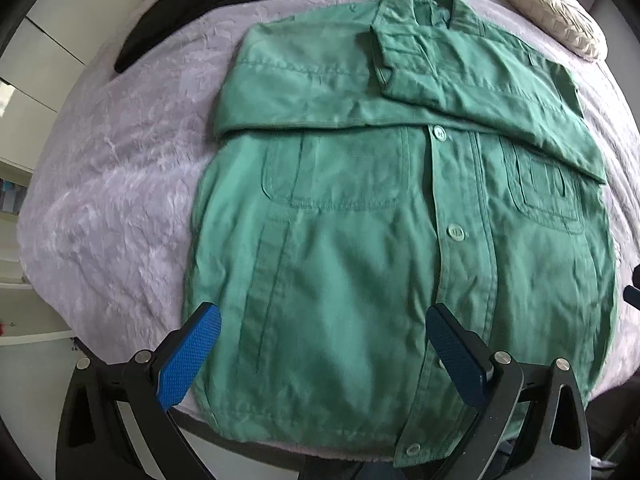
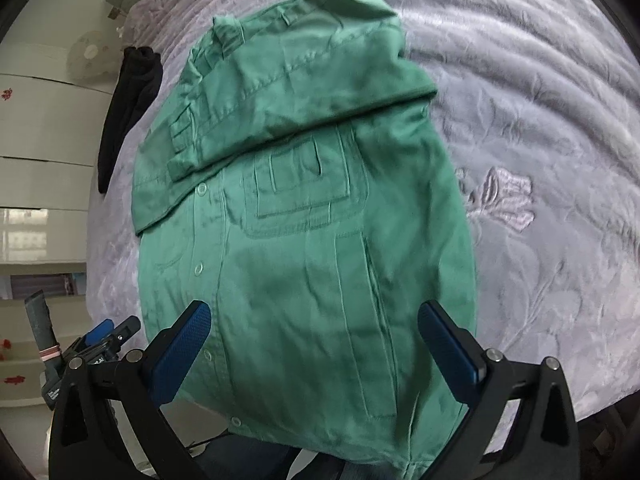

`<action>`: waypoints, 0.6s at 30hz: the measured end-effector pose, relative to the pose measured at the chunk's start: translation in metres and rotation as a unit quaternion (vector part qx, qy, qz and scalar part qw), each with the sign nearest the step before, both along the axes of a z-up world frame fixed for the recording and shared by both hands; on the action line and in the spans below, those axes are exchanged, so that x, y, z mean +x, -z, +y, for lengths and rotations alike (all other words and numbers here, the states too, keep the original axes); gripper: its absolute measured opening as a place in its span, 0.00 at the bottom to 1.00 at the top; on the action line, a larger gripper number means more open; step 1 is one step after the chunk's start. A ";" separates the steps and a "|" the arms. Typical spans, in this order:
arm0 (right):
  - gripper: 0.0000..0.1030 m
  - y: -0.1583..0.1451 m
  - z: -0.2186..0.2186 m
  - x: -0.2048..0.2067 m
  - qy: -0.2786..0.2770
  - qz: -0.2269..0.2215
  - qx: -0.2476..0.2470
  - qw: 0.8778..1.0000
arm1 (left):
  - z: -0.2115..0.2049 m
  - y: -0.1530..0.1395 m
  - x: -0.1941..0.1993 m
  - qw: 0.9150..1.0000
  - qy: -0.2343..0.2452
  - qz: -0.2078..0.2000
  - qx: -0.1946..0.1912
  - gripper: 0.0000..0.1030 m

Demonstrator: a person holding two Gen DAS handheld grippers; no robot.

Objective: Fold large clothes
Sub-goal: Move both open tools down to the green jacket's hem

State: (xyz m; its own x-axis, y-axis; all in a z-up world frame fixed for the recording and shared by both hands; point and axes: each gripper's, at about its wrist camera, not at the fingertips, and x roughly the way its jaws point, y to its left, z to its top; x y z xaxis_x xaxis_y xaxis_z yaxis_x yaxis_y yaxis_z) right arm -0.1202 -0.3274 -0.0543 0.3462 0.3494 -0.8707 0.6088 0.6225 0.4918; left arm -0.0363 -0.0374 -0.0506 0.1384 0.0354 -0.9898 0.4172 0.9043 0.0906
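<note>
The green buttoned cotton shirt (image 1: pixel 360 240) lay flat, front up, on the lilac embossed bedspread (image 1: pixel 120 184), both sleeves folded across its chest. The left hand-held gripper (image 1: pixel 324 356) and right hand-held gripper (image 2: pixel 314 354) hovered spread wide over its hem, holding nothing.

A lilac bedspread (image 1: pixel 120 184) carries a black garment (image 1: pixel 200 4) (bunched) and a cream pillow (image 1: pixel 548 8).

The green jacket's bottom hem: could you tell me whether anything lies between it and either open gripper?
Nothing visible does. The green jacket lies flat on the lilac bedspread, its hem directly before the left gripper and right gripper. The black garment and cushion lie far off.
</note>
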 end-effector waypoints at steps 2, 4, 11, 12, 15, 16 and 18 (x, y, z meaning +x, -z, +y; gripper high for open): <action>1.00 0.003 0.002 -0.004 0.007 0.005 0.014 1.000 | 0.002 -0.001 -0.003 1.000 0.002 0.009 -0.009 1.00; 1.00 0.006 0.003 -0.009 0.018 0.008 0.029 0.999 | 0.003 -0.004 -0.005 1.000 0.003 0.008 -0.010 1.00; 1.00 0.011 0.015 -0.020 0.041 0.015 0.055 0.998 | 0.022 -0.010 -0.009 1.000 0.006 0.003 -0.022 1.00; 1.00 0.011 0.017 -0.020 0.042 0.016 0.056 0.997 | 0.027 -0.009 -0.009 1.000 0.005 0.005 -0.024 1.00; 1.00 0.014 0.031 -0.025 0.047 0.019 0.055 0.997 | 0.044 0.005 -0.011 0.999 -0.001 0.021 -0.025 1.00; 1.00 0.016 0.036 -0.027 0.048 0.020 0.053 0.997 | 0.051 0.012 -0.013 0.999 -0.002 0.029 -0.024 1.00; 1.00 0.021 0.047 -0.034 0.050 0.022 0.053 0.997 | 0.063 0.027 -0.017 0.999 -0.003 0.041 -0.017 1.00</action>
State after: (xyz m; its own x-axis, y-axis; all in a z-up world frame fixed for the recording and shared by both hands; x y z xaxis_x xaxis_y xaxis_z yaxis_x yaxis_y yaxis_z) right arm -0.1545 -0.2808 -0.0756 0.3455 0.4055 -0.8463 0.6876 0.5043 0.5224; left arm -0.0534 0.0259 -0.0780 0.0574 0.0016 -0.9984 0.4159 0.9091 0.0254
